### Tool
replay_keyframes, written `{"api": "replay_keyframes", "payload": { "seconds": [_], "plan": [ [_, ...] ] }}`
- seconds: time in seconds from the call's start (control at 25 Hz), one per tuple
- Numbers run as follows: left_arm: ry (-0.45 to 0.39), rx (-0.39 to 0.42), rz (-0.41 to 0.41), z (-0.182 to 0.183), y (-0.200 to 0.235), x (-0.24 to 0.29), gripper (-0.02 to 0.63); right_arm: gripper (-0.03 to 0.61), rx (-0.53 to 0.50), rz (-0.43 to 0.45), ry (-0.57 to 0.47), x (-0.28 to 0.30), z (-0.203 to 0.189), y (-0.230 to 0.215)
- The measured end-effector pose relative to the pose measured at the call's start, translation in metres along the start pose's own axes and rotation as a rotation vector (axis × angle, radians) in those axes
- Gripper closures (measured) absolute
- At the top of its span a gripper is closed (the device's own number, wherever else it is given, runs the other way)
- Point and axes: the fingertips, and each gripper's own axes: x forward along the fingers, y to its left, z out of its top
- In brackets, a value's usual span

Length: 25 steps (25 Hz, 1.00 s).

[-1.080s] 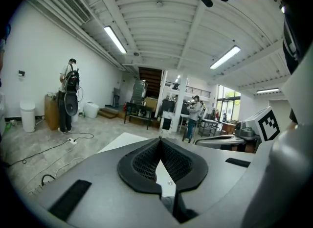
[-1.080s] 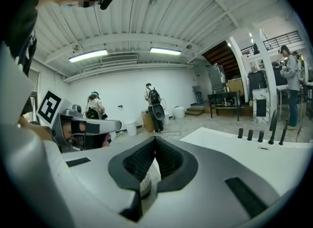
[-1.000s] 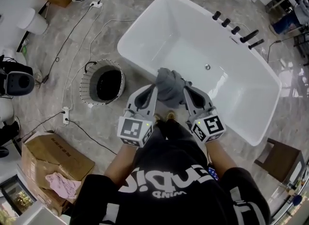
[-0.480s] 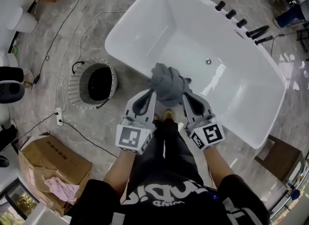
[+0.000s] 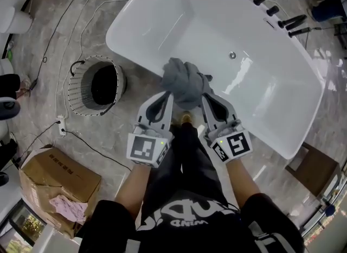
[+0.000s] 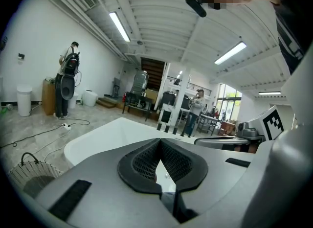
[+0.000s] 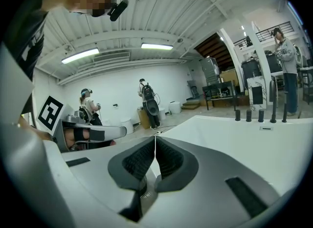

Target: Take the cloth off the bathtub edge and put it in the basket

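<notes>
A grey cloth [image 5: 184, 79] lies bunched on the near rim of the white bathtub [image 5: 146, 13]. My left gripper [image 5: 168, 95] and right gripper [image 5: 205, 96] point at the cloth's near side, one at each lower corner, their tips at its edge. I cannot tell whether they touch it. In the left gripper view the left gripper [image 6: 160, 142] has its jaws shut with no cloth showing between the pads. The right gripper [image 7: 155, 138] looks the same in its own view. The bathtub [image 6: 100, 133] [image 7: 234, 141] shows beyond both. The round wire basket [image 5: 95, 85] [image 6: 27, 174] stands on the floor left of the tub.
Black taps [image 5: 271, 10] line the tub's far rim, and a drain [image 5: 232, 55] sits in its floor. Cables [image 5: 62, 40] and a power strip [image 5: 60, 126] lie around the basket. A cardboard box [image 5: 54, 178] is at the lower left, a wooden stool [image 5: 317, 170] at the right. People stand far off.
Both grippers have come down toward the tub rim, side by side, jaws shut throughout. The cloth has stayed on the rim. The head view has shifted so tub and basket sit higher.
</notes>
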Motion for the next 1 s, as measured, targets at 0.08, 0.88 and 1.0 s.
{"api": "replay_keyframes", "payload": {
  "seconds": [0.08,0.88,1.0],
  "plan": [
    [0.003,-0.001,0.001,0.0,-0.002,0.0,0.6,0.563,-0.01,0.024,0.007,-0.002,0.0,0.004],
    [0.027,-0.038,-0.005,-0.012,-0.013,-0.001,0.6,0.328,-0.084,0.192,0.23,0.018,-0.066,0.002],
    [0.037,-0.036,-0.004,-0.017,-0.012,-0.003,0.6,0.328,-0.12,0.197,0.307,0.033,-0.099,-0.002]
  ]
}}
